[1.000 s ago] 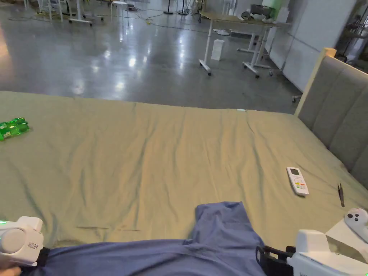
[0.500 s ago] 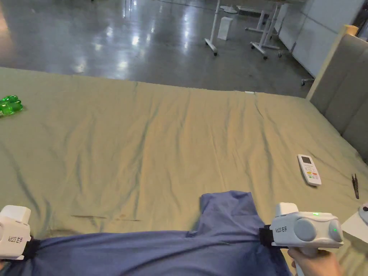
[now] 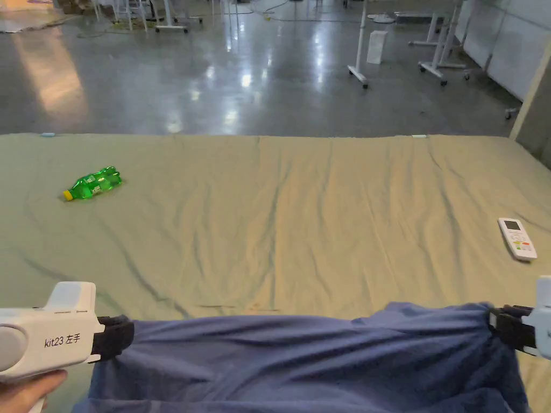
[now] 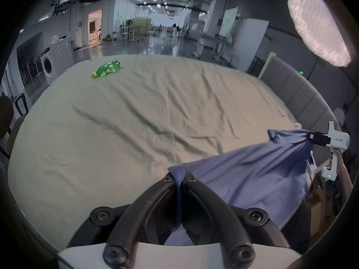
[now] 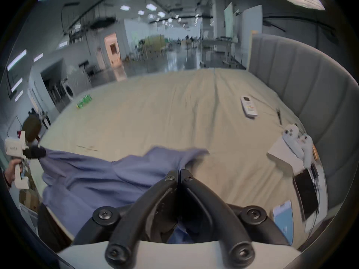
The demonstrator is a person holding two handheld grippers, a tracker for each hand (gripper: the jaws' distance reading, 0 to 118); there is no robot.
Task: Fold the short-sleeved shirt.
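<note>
Blue shirt (image 3: 301, 365) stretched along near edge of bed (image 3: 301, 215), pinched at left end by left gripper (image 4: 179, 178), at right end by right gripper (image 5: 179, 173), both clamped on cloth. Far left: green bottle (image 3: 92, 184), lying down. Right: remote (image 3: 517, 239). In right gripper view, white controller (image 5: 295, 137) near headboard (image 5: 303, 75).

A green bottle (image 3: 92, 183) lies on its side near the bed's (image 3: 301, 215) far left corner. A white remote (image 3: 517, 239) lies flat near the bed's right edge.
</note>
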